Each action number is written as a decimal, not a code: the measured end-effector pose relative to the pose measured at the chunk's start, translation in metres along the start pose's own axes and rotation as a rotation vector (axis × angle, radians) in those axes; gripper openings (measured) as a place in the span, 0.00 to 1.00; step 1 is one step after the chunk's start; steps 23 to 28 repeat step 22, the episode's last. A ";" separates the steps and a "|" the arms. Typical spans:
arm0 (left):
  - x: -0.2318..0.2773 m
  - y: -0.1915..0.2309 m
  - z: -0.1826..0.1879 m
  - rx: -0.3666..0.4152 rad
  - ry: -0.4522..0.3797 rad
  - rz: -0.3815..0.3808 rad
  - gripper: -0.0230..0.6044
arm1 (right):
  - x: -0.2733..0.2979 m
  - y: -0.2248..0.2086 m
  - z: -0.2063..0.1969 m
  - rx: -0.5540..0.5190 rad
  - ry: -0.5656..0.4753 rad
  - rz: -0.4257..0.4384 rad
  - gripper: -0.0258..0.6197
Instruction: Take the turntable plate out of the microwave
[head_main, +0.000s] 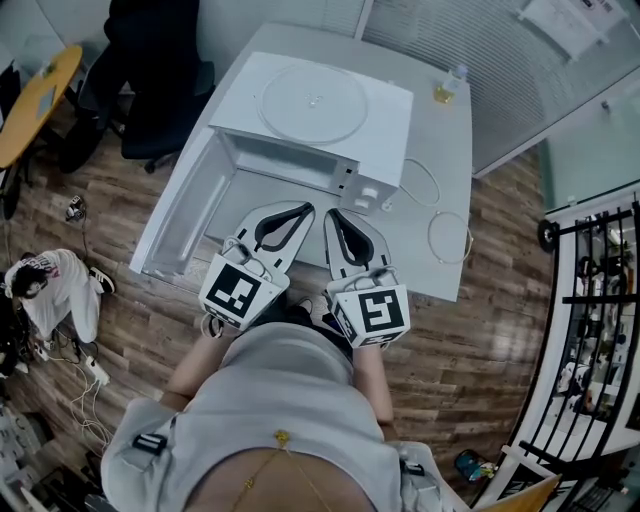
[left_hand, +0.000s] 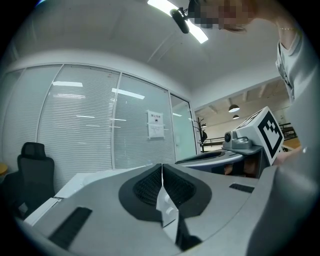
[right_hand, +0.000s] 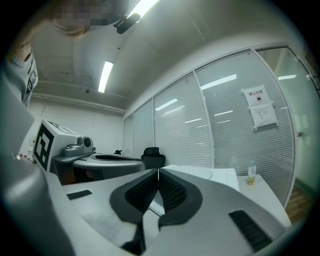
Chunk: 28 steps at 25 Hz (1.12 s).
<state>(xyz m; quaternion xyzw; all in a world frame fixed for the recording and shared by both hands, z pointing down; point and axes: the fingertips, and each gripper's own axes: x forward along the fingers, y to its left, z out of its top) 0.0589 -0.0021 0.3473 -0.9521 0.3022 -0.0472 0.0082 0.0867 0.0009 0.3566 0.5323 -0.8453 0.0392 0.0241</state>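
Observation:
The round glass turntable plate (head_main: 313, 102) lies flat on top of the white microwave (head_main: 388, 128), whose door (head_main: 186, 214) hangs open to the left. Both grippers are held side by side in front of the microwave's open cavity, pointing at it. My left gripper (head_main: 305, 208) is shut with nothing between its jaws, and the left gripper view shows its pads (left_hand: 150, 187) pressed together. My right gripper (head_main: 333, 213) is shut and empty too, its pads (right_hand: 170, 190) meeting in the right gripper view.
The microwave stands on a white table (head_main: 450, 150) with a small bottle (head_main: 450, 84) at the far right and a looped cable (head_main: 449, 236) beside it. A black office chair (head_main: 160, 90) stands behind left. Another person (head_main: 50, 290) crouches on the wooden floor at left.

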 end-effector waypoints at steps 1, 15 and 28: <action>-0.001 0.000 0.000 0.012 0.006 0.003 0.09 | 0.000 0.001 0.000 -0.008 0.001 0.000 0.07; 0.001 -0.007 -0.005 0.033 0.042 -0.003 0.09 | -0.004 0.001 -0.006 -0.040 0.051 0.005 0.07; 0.003 -0.009 -0.008 0.039 0.057 0.011 0.09 | -0.008 -0.003 -0.011 -0.057 0.069 0.005 0.07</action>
